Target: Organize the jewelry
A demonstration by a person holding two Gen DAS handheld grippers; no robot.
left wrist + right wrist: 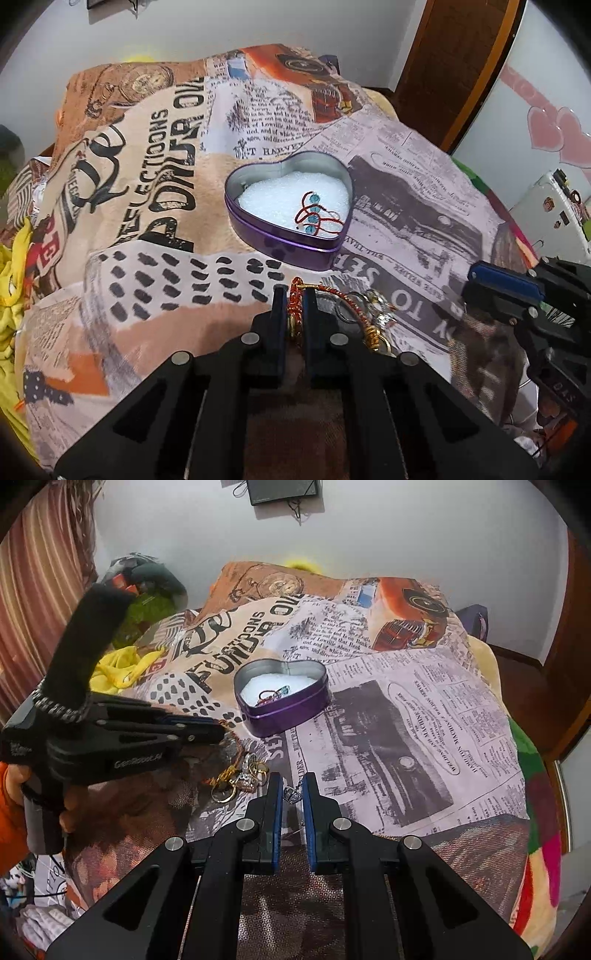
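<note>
- Since both of your grippers already have something pinched, the whole next bit comes down to where the heart-shaped tin sits relative to each one.
- Your left gripper is clamped on a red-and-gold bracelet. The band stands up between the pads, and its gold cord trails off to the right toward the loose pile of rings on the bedspread.
- Your right gripper is closed on a small silver earring, which hangs between the blue pads just off the cloth.
- The tin is straight ahead and further away from the left gripper, near but not touching. From the right one it's ahead and a bit to the left.
- I'd say the left hand is the nearer one, so that drop looks like it goes first.
- The tin is open, with white foam inside, and a red cord bracelet with blue beads already lies toward its right lobe. The left lobe looks free, so aim there.
- Watch that trailing cord. If it's snagged in the ring pile, lifting could drag the rings along.
- The rest of the pile still lies on the cloth between your two grippers, so there's plenty left to sort.
</note>
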